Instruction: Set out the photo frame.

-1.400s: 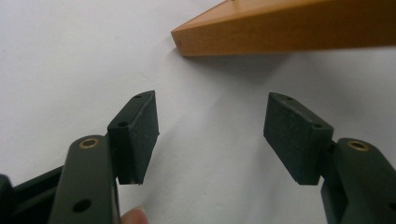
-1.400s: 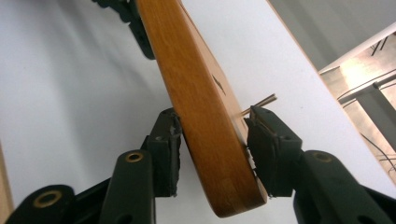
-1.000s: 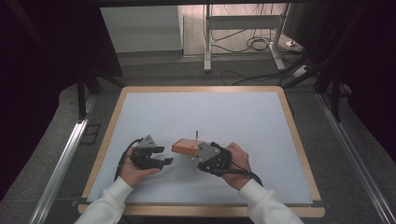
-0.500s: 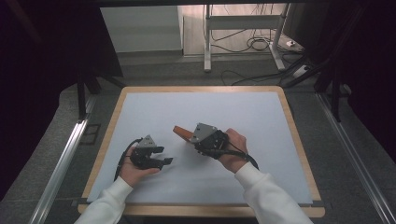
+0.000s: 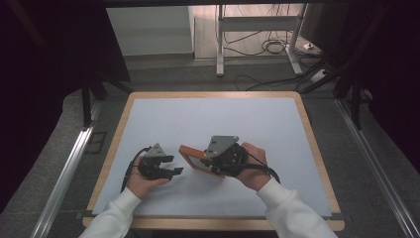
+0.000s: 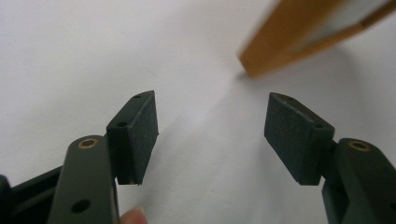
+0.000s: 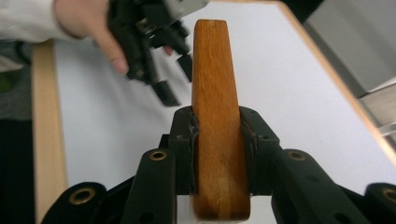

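**Kid:** What is the right gripper (image 5: pixel 210 161) holding?

**Helper:** A wooden block (image 5: pixel 194 157). In the right gripper view the two black pads press on both flat sides of the block (image 7: pixel 215 121). The jaws have just been closing, and now they squeeze the wood tight.

**Kid:** Where is the block?

**Helper:** It is up off the white table (image 5: pixel 223 119), near the front and about in the middle. It looks tilted, with one end high and one end low.

**Kid:** Which way does it point?

**Helper:** Its long side runs straight out from the right jaws. The free end points toward the left gripper (image 5: pixel 171 171). In the right gripper view you can see that other gripper (image 7: pixel 161 70) just past the tip of the block.

**Kid:** Is the left gripper holding anything?

**Helper:** No. In the left gripper view its two pads (image 6: pixel 140 130) stand wide apart with only bare table between them. The left gripper (image 6: pixel 210 135) sits low by the table.

**Kid:** Where is the block from there?

**Helper:** Up and to the right of the open jaws. You can see a blurry corner of the block (image 6: pixel 299 37) near the top of that view. It is close, but not between the pads.

**Kid:** So what comes next?

**Helper:** I think the free end has to go into the open left jaws. The left hand (image 5: pixel 141 181) is the near one, so it may only need a small move toward that end.
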The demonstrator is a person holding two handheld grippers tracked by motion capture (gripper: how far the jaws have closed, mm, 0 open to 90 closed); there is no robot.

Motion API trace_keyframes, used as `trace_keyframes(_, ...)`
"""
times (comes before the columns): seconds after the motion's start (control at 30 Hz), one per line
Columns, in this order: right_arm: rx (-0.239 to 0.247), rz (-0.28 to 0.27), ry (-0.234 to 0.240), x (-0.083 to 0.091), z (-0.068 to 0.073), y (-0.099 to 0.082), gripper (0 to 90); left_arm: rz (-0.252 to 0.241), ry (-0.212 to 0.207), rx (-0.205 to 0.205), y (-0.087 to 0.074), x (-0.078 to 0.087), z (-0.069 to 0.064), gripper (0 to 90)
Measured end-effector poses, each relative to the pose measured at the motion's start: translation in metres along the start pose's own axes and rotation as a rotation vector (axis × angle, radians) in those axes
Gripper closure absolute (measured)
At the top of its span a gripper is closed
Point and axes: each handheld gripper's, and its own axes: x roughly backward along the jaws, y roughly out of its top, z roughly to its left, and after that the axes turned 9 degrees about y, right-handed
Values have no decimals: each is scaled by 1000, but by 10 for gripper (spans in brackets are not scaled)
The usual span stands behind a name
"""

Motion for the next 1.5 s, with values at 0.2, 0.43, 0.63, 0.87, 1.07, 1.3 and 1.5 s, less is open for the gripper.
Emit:
trace_keyframes(0.2,-32,-3,9,2,-7,-9,692,7,-1,-8,0,-2,-2,350)
trace_keyframes(0.43,-83,-9,-44,2,-26,-19,685,11,-4,-13,0,-2,-1,349)
trace_keyframes(0.63,-110,-13,-54,1,-35,-23,670,11,-4,-15,0,-2,-2,348)
trace_keyframes(0.87,-138,-17,-79,0,-43,-30,637,15,-4,-17,0,-3,-2,346)
trace_keyframes(1.07,-167,-17,-101,-3,-51,-34,609,10,-4,-15,0,-2,-2,346)
trace_keyframes(1.3,-194,-8,-127,-6,-58,-38,573,7,-2,-14,0,-2,-2,346)
trace_keyframes(1.5,-240,-20,-146,-11,-69,-45,541,7,-2,-14,0,-2,-2,345)
